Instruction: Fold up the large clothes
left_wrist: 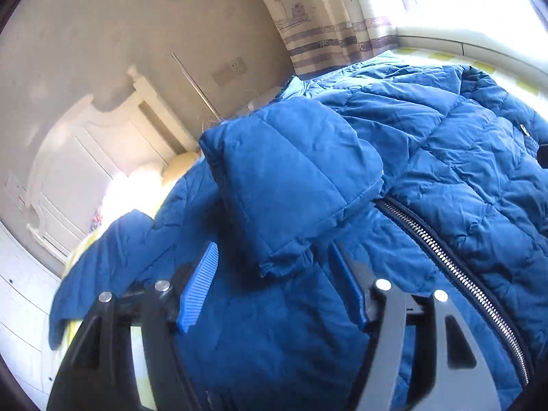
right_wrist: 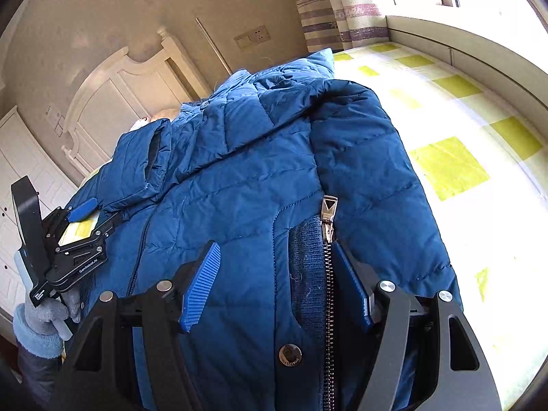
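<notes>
A large blue quilted jacket [right_wrist: 239, 178] lies spread on a bed with a yellow-and-white checked sheet [right_wrist: 445, 164]. In the left wrist view one sleeve [left_wrist: 291, 185] is folded across the jacket's front beside the open zipper [left_wrist: 445, 257]. My left gripper [left_wrist: 274, 263] stands open just behind the sleeve's cuff, and its pads do not press the cloth. The right wrist view shows the left gripper [right_wrist: 92, 219] at the jacket's left edge, held by a gloved hand [right_wrist: 44, 311]. My right gripper [right_wrist: 276, 253] hangs open over the jacket's front, near the zipper pull [right_wrist: 328, 209].
A white headboard [right_wrist: 113, 96] stands behind the jacket. A patterned curtain [right_wrist: 328, 17] and a window ledge [right_wrist: 462, 44] run along the far right. White cupboard doors [right_wrist: 13, 171] line the left. Bare sheet shows to the right of the jacket.
</notes>
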`<state>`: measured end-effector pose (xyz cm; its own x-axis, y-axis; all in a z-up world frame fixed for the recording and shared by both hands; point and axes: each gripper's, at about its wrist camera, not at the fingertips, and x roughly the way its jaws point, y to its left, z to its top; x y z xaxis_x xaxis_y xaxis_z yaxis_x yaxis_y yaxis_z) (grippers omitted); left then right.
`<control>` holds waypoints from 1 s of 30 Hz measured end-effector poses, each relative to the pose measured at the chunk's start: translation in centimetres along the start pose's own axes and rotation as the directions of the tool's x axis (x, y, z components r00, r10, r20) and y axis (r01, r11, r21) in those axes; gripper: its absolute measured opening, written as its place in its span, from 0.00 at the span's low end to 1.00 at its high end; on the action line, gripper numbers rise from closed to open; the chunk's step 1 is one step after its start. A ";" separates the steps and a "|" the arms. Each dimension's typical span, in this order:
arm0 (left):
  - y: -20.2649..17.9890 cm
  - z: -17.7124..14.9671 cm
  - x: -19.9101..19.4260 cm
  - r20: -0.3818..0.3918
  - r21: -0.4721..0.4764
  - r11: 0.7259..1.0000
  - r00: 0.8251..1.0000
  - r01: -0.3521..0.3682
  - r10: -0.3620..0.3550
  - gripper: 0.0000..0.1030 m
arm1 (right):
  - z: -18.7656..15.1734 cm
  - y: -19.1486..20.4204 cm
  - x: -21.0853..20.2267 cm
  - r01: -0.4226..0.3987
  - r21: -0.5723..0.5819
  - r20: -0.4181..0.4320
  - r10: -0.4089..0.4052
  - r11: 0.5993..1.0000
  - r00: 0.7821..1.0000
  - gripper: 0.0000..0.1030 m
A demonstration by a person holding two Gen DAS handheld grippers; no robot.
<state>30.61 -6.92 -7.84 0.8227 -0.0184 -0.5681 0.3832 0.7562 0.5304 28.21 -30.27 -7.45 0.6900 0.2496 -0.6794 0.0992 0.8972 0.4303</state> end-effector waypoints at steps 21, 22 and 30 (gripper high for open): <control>17.4 -9.2 4.9 0.544 -0.813 -0.045 0.729 0.581 -0.415 0.43 | -0.1 -0.5 -0.3 -0.030 0.019 0.008 0.030 0.999 1.000 0.64; 17.9 -10.6 5.4 0.534 -0.830 -0.085 0.740 0.552 -0.409 0.58 | -0.1 -0.5 -0.3 -0.032 0.020 0.008 0.031 0.999 0.999 0.64; 17.6 -12.8 6.4 0.473 -0.873 -0.109 0.772 0.475 -0.425 0.69 | 0.2 -0.1 -0.7 -0.055 0.004 -0.023 0.055 0.998 0.998 0.66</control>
<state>37.29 14.64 -10.19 0.6710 -0.6449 -0.3658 -0.0171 0.4798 -0.8772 27.84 -30.55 -6.92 0.6776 0.3073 -0.6682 0.0640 0.8805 0.4698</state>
